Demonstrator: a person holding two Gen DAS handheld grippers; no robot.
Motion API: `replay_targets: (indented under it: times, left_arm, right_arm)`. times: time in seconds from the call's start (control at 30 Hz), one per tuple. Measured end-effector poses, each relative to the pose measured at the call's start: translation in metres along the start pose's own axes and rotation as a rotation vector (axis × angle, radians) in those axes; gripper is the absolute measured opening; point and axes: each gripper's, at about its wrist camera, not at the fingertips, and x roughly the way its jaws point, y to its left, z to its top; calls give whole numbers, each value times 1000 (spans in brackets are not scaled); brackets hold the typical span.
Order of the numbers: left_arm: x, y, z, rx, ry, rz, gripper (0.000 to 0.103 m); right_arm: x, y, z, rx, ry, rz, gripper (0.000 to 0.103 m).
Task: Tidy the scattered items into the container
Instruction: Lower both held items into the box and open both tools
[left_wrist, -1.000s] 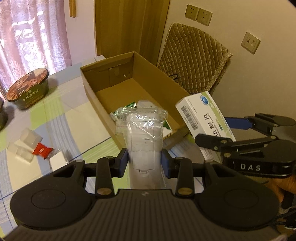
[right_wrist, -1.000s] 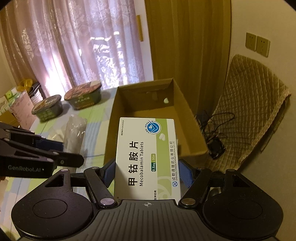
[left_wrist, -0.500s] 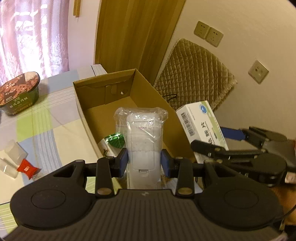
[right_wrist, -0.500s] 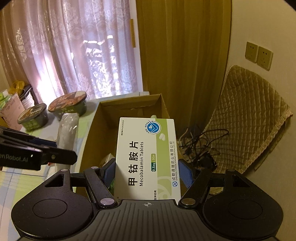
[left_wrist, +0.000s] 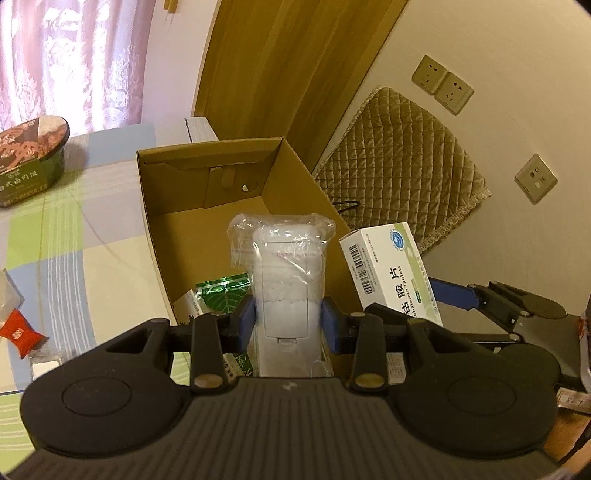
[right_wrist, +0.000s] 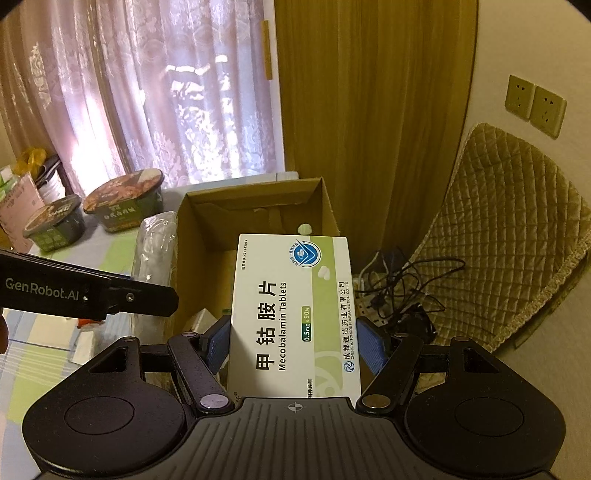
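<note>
Two instant-noodle bowls stand at the desk's far left, with a red sachet nearer. The left gripper has its jaws clamped on a plastic-wrapped white device, held above the open cardboard box. Inside lie a green leaf-print packet and white cartons; the far half is bare. At right, the right gripper pinches a tablet box over the box's right wall.
</note>
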Motion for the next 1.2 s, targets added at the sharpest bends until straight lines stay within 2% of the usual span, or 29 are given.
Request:
replay_targets:
  times: [0.33,0.4,1.2]
  left_arm:
    - [16,13,-4,-39,13,51,33]
    - [17,17,-5,-55,12,70,51]
    - [-2,29,-20,-30,15,121,51]
  right_arm:
    - [14,-3,-4,-1,17,0,73]
    - [14,-2,-5,-1,20,-1,73]
    - [13,6,-9,-14,28,-1,73]
